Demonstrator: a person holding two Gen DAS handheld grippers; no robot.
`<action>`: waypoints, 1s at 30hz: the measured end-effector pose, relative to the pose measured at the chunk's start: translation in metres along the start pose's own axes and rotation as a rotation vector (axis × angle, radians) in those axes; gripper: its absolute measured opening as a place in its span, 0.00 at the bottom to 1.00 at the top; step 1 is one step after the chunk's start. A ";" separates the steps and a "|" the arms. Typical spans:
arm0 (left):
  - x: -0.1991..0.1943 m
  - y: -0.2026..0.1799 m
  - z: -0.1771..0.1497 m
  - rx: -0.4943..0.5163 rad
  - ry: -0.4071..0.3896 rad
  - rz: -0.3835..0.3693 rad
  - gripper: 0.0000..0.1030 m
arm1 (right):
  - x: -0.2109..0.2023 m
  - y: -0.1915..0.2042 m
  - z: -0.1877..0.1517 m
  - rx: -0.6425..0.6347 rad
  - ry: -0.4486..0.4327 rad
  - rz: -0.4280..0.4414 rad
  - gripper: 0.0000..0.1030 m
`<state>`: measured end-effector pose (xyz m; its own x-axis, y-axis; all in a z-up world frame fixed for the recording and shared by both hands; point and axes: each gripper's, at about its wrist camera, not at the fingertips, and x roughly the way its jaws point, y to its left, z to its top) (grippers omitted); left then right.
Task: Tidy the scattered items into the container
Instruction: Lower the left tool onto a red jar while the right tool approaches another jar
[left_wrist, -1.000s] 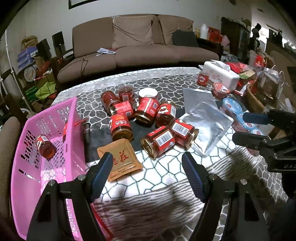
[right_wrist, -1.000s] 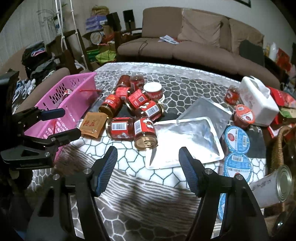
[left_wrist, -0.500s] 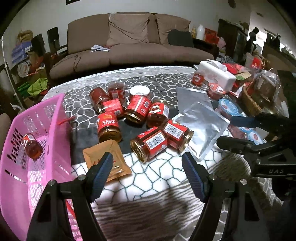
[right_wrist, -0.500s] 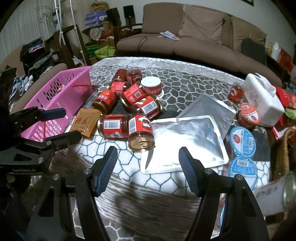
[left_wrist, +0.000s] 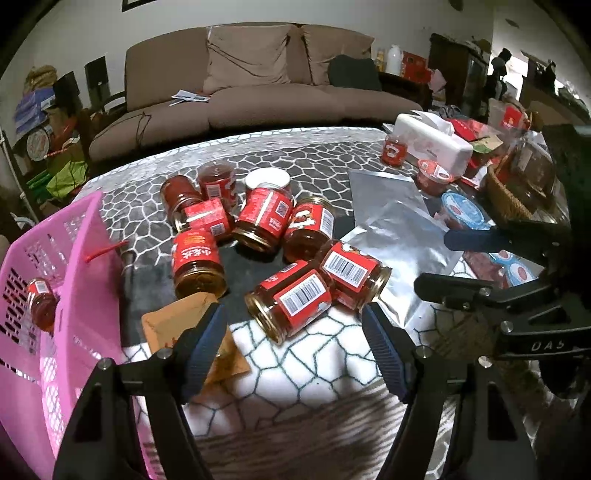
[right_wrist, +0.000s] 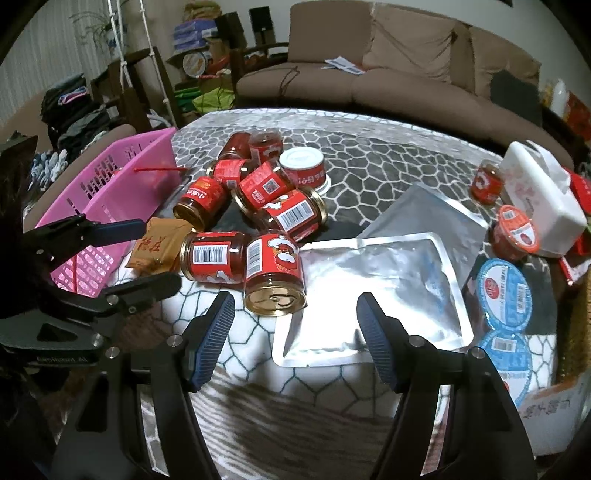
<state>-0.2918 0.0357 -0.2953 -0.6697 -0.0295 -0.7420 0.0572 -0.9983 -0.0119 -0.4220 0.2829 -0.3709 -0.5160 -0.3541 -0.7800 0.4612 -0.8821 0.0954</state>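
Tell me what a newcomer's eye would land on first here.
A heap of red-labelled jars lies toppled mid-table, just ahead of both hand-held grippers. At the table's left edge sits a bright pink basket holding one small jar. Right of the heap lie two silver pouches.

Both the left gripper (left_wrist: 293, 345) and the right gripper (right_wrist: 295, 336) are black frames with silver screws and ribbed blue pads (right_wrist: 212, 338); white lettering, perhaps "UAS", marks one body.
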 end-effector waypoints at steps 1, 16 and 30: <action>0.002 0.001 0.000 -0.003 0.003 -0.006 0.73 | 0.003 0.000 0.000 0.006 0.000 0.007 0.64; 0.030 0.010 -0.001 0.002 0.051 -0.027 0.54 | 0.052 0.008 0.012 -0.013 0.061 0.045 0.53; 0.036 0.013 -0.003 0.003 0.075 -0.014 0.54 | 0.069 0.012 0.011 -0.032 0.111 0.049 0.46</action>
<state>-0.3131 0.0219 -0.3244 -0.6132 -0.0123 -0.7898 0.0458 -0.9987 -0.0201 -0.4596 0.2448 -0.4167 -0.4097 -0.3586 -0.8388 0.5080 -0.8534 0.1167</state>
